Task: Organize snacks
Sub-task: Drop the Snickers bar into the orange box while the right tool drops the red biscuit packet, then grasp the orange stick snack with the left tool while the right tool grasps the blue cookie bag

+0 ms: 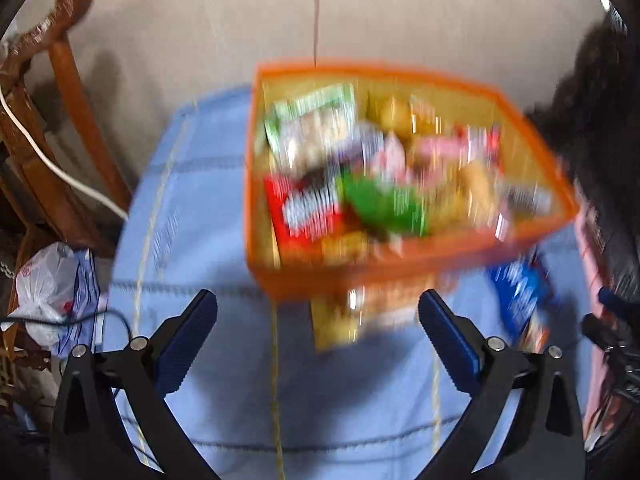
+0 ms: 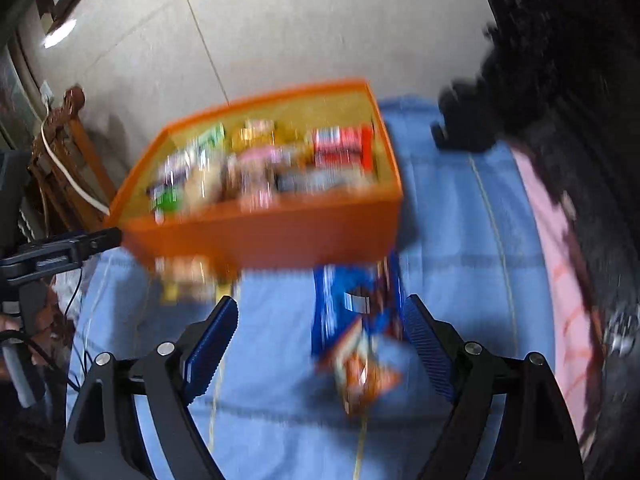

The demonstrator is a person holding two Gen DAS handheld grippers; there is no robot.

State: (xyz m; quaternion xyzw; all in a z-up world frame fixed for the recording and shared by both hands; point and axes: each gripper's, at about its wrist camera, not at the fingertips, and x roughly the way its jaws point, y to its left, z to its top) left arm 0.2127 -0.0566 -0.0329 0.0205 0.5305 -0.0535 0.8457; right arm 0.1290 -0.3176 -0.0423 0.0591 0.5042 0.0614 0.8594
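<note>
Right wrist view: the right claw (image 2: pixel 316 340) gapes empty around the blue packet (image 2: pixel 356 312); centre, then close gently. The left claw (image 1: pixel 318 332), wide and empty, faces the bin (image 1: pixel 400 264).

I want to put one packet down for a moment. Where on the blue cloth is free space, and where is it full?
The blue cloth is bare left of the orange box, and also in front of the yellow packet. Right of the box, another bare strip reaches the pink cloth. It is crowded inside the box and just in front of it, where the yellow packet and the blue packet lie.
</note>
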